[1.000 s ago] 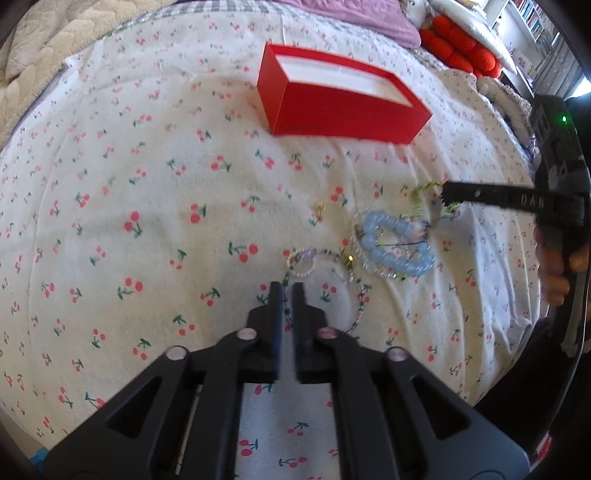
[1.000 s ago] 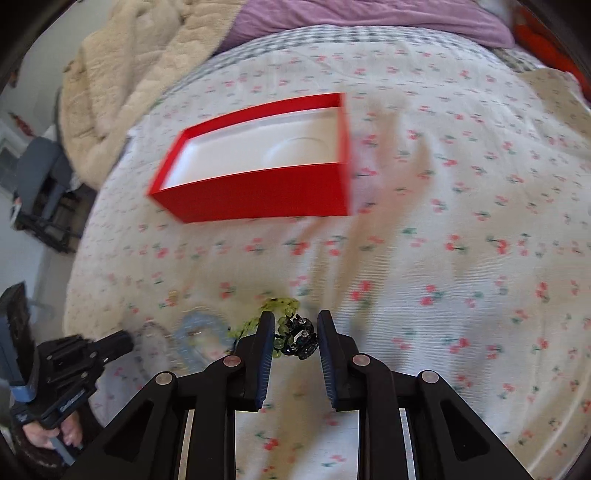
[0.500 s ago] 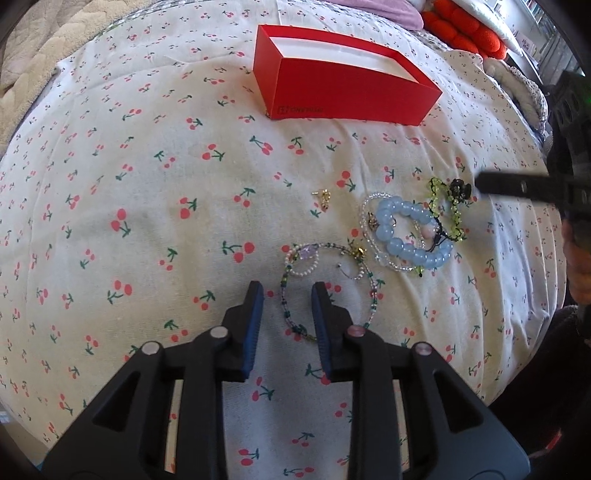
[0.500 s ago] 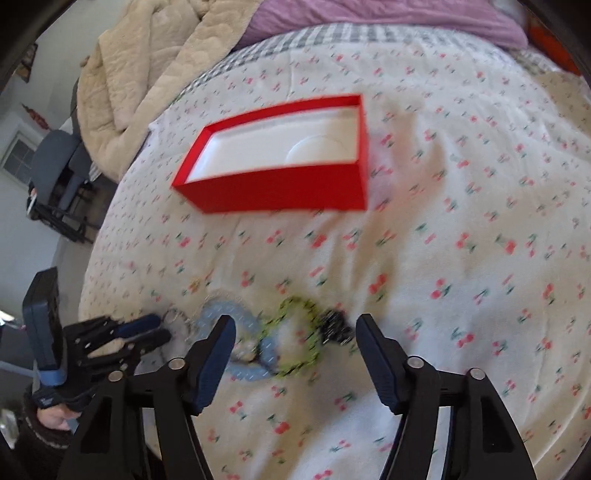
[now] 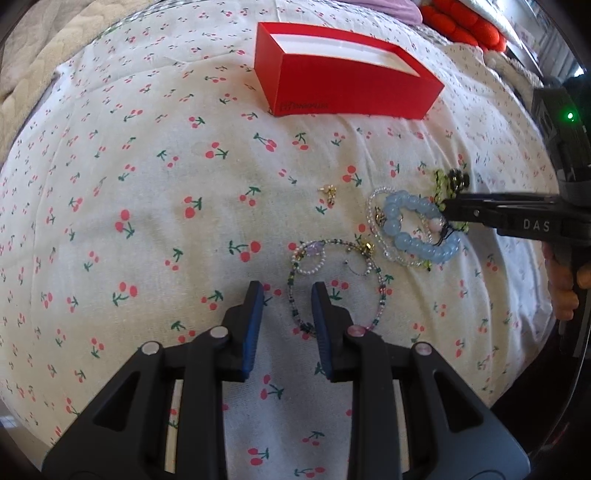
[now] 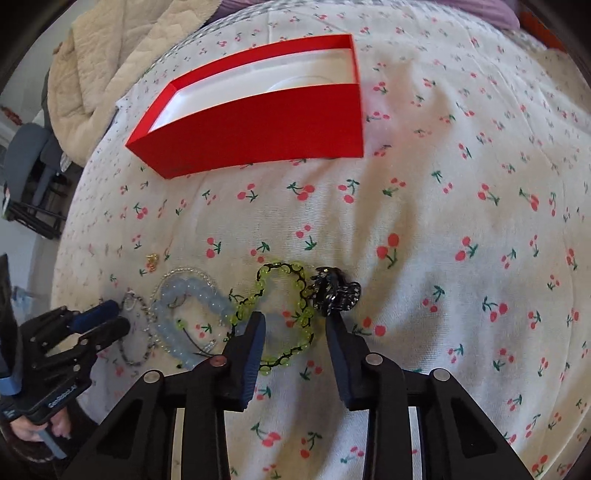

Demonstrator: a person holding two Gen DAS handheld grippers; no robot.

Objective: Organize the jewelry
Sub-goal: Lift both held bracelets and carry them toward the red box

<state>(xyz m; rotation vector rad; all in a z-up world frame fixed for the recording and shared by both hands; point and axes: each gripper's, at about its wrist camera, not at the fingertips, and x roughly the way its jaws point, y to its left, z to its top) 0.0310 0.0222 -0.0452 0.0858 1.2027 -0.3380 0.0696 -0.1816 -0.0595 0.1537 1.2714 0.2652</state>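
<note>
A red box (image 5: 351, 92) (image 6: 258, 125) with a white lining stands open on the cherry-print bedspread (image 5: 147, 221). My left gripper (image 5: 286, 295) (image 6: 114, 317) is open and points down over a thin seed-bead strand (image 5: 383, 295). One side of that loop lies between the fingers, and no pad presses it. My right gripper (image 6: 295, 323) (image 5: 448, 212) is closing, and a green bead bracelet (image 6: 264, 275) lies between its jaws, untouched. A black charm (image 6: 336, 290) sits by its right fingertip. A pale blue bead bracelet (image 5: 417, 225) (image 6: 192, 295), a pearl ring (image 5: 310, 258) and a gold earring (image 5: 328, 192) lie nearby.
A beige quilt (image 6: 96, 62) is bunched at the far left of the bed, with a grey chair (image 6: 29, 173) on the floor beyond the bed's edge. Orange cushions (image 5: 465, 26) lie at the far right. A person's hand (image 5: 565, 291) holds the right gripper.
The left gripper went from nearly shut to open over the seed-bead strand. The right gripper let go of the black charm and green bracelet, spread wide, then sank and narrowed around the green bracelet.
</note>
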